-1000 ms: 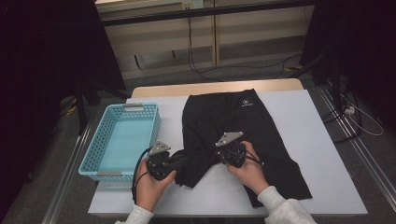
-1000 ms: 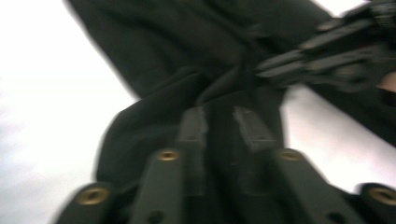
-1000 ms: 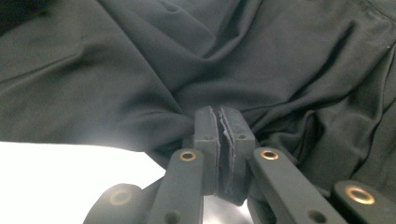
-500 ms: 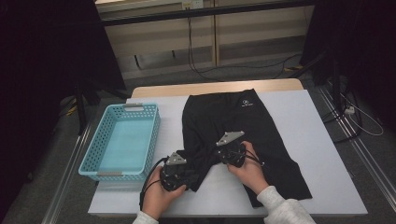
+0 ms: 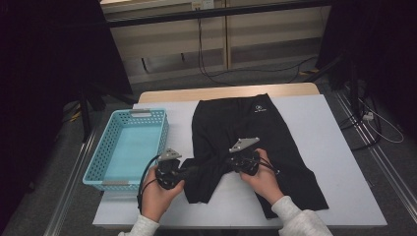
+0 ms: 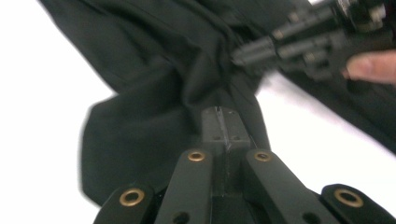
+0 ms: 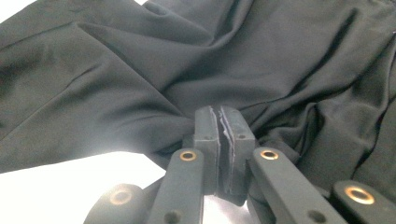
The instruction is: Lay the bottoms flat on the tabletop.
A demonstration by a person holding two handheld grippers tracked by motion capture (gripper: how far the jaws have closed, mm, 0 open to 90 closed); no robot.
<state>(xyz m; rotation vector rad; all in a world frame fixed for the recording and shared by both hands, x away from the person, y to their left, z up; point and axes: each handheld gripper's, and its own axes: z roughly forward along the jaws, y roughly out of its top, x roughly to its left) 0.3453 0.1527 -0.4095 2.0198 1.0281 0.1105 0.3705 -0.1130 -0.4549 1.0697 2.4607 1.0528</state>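
Light-blue perforated plastic basket (image 5: 129,147) at left of frame: nothing inside. Left gripper (image 5: 189,169) and right gripper (image 5: 230,163): both just clamped on black fabric shorts (image 5: 246,128).

Your black shorts (image 5: 246,142) lie flat on the white table (image 5: 339,147), waistband away from you, near legs bunched into folds at the crotch.

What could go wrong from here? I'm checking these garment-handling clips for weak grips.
The left gripper, whose jaws have just been closing, pinches only a thin fold of the black shorts, which might slip free. The right gripper pinches close by, so lifting may bunch the fabric. The blue basket sits near the left hand.
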